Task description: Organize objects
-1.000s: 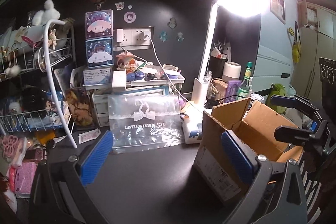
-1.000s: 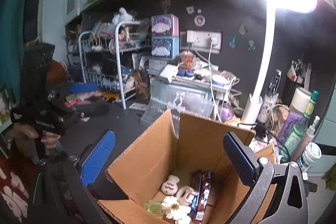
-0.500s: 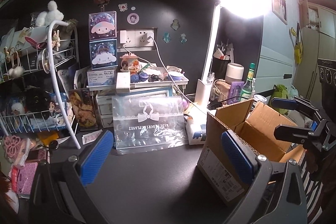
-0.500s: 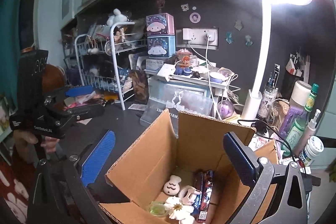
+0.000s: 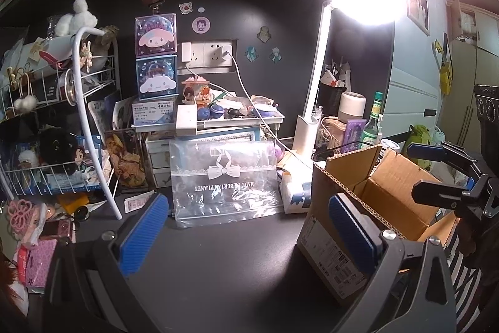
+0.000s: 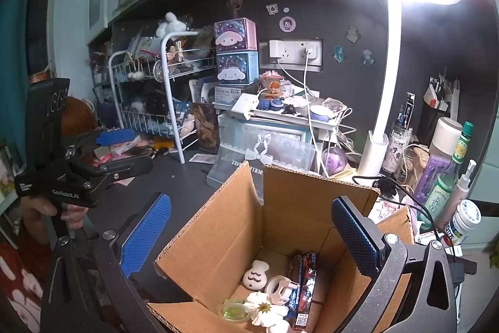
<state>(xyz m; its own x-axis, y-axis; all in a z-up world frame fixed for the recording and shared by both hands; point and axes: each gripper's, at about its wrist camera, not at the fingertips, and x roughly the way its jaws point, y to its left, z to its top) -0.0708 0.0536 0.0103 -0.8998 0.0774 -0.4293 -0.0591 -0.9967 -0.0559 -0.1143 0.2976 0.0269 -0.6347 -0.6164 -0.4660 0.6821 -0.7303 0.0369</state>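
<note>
Cardboard box (image 6: 280,227), flaps open, standing on the dark desk (image 5: 224,255) to the right of a clear zip pouch (image 5: 223,174) printed with a white bow; its floor already holds a white flower (image 6: 265,309), a small cream figure with a moustache (image 6: 255,278), a pale ring-shaped piece (image 6: 279,289), a green-tinted dish (image 6: 234,311) and a dark printed packet (image 6: 304,286). The right gripper (image 6: 249,234) hangs directly above the box mouth with its blue pads spread wide and nothing between them. The left gripper (image 5: 249,231) is held over bare desk in front of the pouch, likewise wide open and empty; in the right wrist view a hand (image 6: 56,209) grips its handle. Judged from this layout, the step in hand is the choice of the next loose item, most plausibly from the clutter below the white wire rack (image 5: 62,121) at the desk's left edge. To do it well, approach low with the jaws square to the item, close on its narrowest firm faces, lift clear of the box's near flap, and release low inside so the contents are not knocked about. The charging cable (image 5: 249,102) and lamp post (image 5: 315,83) behind are snag risks.
</note>
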